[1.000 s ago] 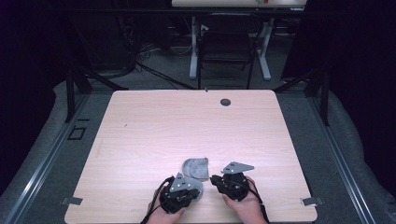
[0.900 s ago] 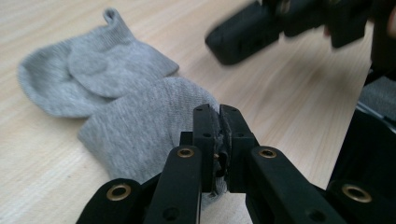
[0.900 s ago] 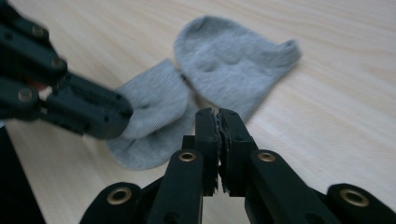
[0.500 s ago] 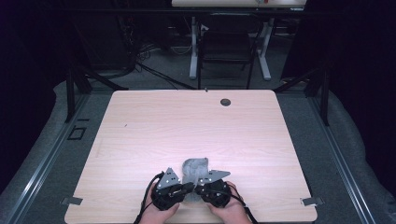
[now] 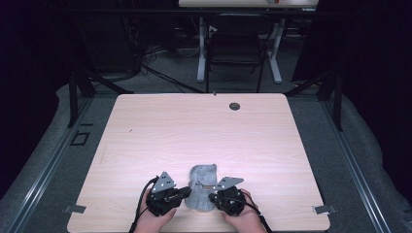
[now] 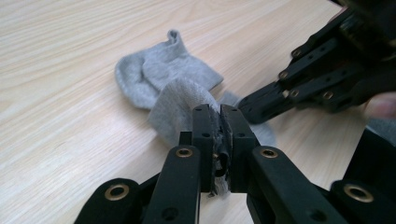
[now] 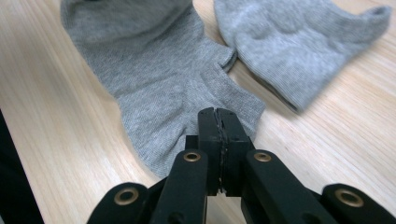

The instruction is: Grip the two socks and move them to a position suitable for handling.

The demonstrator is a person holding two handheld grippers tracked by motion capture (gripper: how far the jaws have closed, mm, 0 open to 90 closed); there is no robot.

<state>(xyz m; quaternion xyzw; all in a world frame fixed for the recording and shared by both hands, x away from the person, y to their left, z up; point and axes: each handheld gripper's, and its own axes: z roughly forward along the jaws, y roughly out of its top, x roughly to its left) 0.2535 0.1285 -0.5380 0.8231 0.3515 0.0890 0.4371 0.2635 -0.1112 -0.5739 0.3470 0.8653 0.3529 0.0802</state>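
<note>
Two grippers, left gripper (image 6: 219,140) and right gripper (image 7: 218,140), pinch the grey sock (image 5: 201,187); we should lift evenly, keeping jaws closed.

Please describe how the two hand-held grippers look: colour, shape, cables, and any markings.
The left gripper and the right gripper are black, each with a grey three-cornered plate on top. A black cable trails back from each. In the gripper views, the jaws are flat black bars on linkage arms joined by brass-coloured rivets. No markings can be made out.
</note>
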